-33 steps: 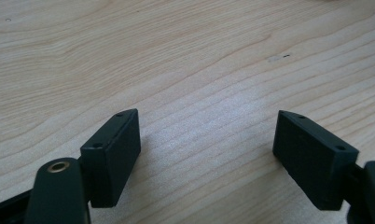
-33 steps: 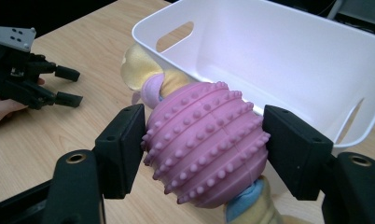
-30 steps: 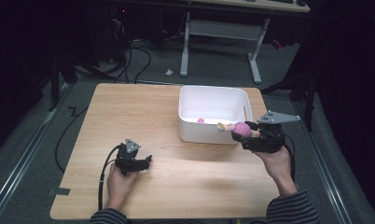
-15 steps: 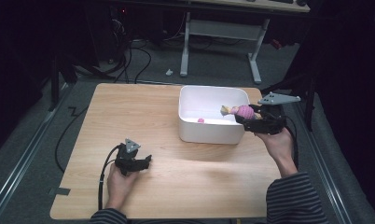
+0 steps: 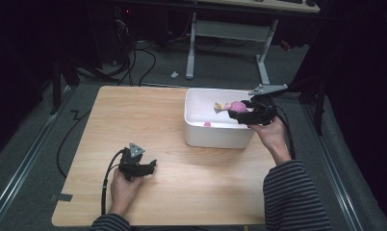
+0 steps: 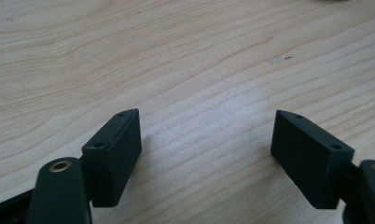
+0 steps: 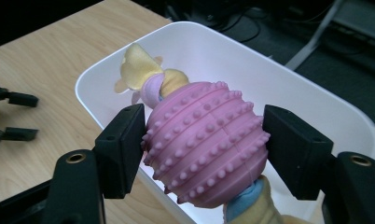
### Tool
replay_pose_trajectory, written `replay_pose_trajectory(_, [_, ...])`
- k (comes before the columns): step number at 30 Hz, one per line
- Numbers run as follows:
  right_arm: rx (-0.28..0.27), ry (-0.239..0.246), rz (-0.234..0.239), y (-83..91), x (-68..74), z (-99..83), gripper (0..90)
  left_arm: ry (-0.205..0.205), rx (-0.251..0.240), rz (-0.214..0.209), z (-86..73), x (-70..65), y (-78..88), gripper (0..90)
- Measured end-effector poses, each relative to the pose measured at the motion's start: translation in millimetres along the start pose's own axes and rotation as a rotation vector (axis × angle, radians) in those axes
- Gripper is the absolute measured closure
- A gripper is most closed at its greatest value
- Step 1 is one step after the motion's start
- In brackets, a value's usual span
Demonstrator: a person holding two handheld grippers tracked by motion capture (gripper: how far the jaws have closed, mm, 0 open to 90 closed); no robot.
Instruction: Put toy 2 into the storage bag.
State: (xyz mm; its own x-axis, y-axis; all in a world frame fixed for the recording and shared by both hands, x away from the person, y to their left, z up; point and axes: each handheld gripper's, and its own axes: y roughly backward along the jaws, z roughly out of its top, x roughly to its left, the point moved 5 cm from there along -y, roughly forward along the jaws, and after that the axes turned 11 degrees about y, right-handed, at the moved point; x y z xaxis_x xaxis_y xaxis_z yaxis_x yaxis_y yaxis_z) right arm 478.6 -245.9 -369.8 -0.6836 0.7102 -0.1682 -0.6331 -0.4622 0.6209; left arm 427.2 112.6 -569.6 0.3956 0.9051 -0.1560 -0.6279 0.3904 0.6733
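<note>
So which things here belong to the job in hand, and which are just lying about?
In the job:
- pink knobbly toy, clamped in the right gripper
- white bin under it

Lying about:
- small pink piece inside the bin
- left gripper, open on the table

A small pink piece (image 5: 207, 124) lies beyond the wooden table (image 5: 182, 192)

**Pink toy held over the bin**

The right gripper (image 7: 204, 154) is clamping a pink knobbly toy (image 7: 204, 144), a jaw pressing on each flank. The toy's yellow end is pointing out over the white bin (image 7: 288, 93). The other gripper (image 7: 10, 116) is lying at the left edge on the tabletop (image 7: 55, 60).
</note>
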Motion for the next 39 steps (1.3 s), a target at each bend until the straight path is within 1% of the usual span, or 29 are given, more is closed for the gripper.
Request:
replay_pose_trajectory(2, [0.036,0.024,-0.002,-10.6,2.6,0.7,32.6,-0.001,0.001,-0.002,0.1,0.0,0.0,24.6])
replay_pose_trajectory(3, [0.047,0.026,0.002,-14.2,3.9,-0.3,32.5,-0.003,0.002,-0.002,-0.1,0.0,0.1,24.6])
replay_pose_trajectory(5, [0.054,0.013,0.028,-19.8,6.1,-2.6,32.5,-0.003,0.002,-0.001,-0.2,-0.1,0.2,24.6])
replay_pose_trajectory(6, [0.058,0.005,0.034,-21.6,6.8,-3.8,32.5,-0.002,0.002,-0.001,-0.2,-0.1,0.2,24.6])
replay_pose_trajectory(8, [0.073,0.013,0.043,-27.5,9.0,-6.2,32.4,-0.002,0.002,-0.001,-0.2,-0.1,0.2,24.6])
replay_pose_trajectory(11, [0.096,0.036,0.039,-32.3,13.5,-6.9,32.3,-0.003,0.002,-0.001,-0.2,-0.1,0.2,24.6])
replay_pose_trajectory(15, [0.126,0.042,0.065,-37.9,18.0,-8.4,32.0,-0.002,0.002,0.000,-0.1,0.0,0.2,24.6])
replay_pose_trajectory(17, [0.126,0.033,0.079,-39.1,18.1,-10.4,31.7,-0.002,0.002,0.000,-0.1,0.0,0.2,24.6])
replay_pose_trajectory(18, [0.125,0.016,0.091,-39.0,16.9,-10.7,31.2,-0.002,0.002,-0.001,-0.1,-0.1,0.1,24.6])
replay_pose_trajectory(19, [0.120,0.010,0.102,-38.9,15.2,-10.7,30.2,-0.002,0.002,0.000,0.0,0.0,0.1,24.6])
replay_pose_trajectory(20, [0.112,-0.017,0.120,-37.8,13.2,-11.3,28.6,-0.001,0.001,0.000,0.0,-0.1,0.0,24.7])
replay_pose_trajectory(22, [0.109,-0.045,0.138,-35.5,11.5,-13.1,27.6,-0.001,0.001,0.000,0.0,0.0,0.0,24.7])
replay_pose_trajectory(24, [0.114,-0.039,0.115,-31.7,10.3,-15.4,26.9,-0.001,0.002,-0.001,-0.1,0.0,0.1,24.7])
replay_pose_trajectory(25, [0.103,-0.035,0.105,-29.8,9.7,-16.5,26.8,-0.003,0.003,-0.002,-0.2,-0.1,0.3,24.7])
replay_pose_trajectory(27, [0.065,-0.046,0.077,-23.5,10.1,-19.1,28.8,-0.002,0.002,-0.001,-0.1,-0.1,0.2,24.7])
replay_pose_trajectory(29, [0.017,-0.030,0.035,-13.0,13.9,-22.3,34.4,-0.002,0.002,-0.002,-0.1,0.0,0.3,24.7])
replay_pose_trajectory(30, [-0.008,-0.015,0.020,-6.1,17.7,-24.9,36.2,-0.001,0.001,-0.003,-0.2,-0.1,0.3,24.6])
replay_pose_trajectory(32, [-0.069,0.007,0.005,7.1,29.3,-33.1,39.0,-0.003,0.002,-0.001,-0.4,-0.1,0.4,24.7])
replay_pose_trajectory(33, [-0.083,0.012,-0.001,11.0,33.5,-37.3,39.7,-0.002,0.003,-0.001,-0.3,-0.2,0.4,24.8])
replay_pose_trajectory(34, [-0.103,0.013,-0.007,16.3,40.1,-44.6,40.1,-0.002,0.003,-0.001,-0.3,-0.2,0.4,24.8])
replay_pose_trajectory(36, [-0.122,0.001,-0.011,22.5,49.2,-56.2,40.5,-0.002,0.003,-0.002,-0.3,-0.1,0.4,24.7])
replay_pose_trajectory(37, [-0.135,-0.008,-0.008,26.0,55.5,-65.4,40.6,0.000,0.001,-0.002,-0.3,-0.3,0.3,24.6])
replay_pose_trajectory(39, [-0.133,-0.024,-0.008,28.3,63.6,-82.4,40.7,-0.001,0.001,-0.002,-0.3,-0.3,0.3,24.5])
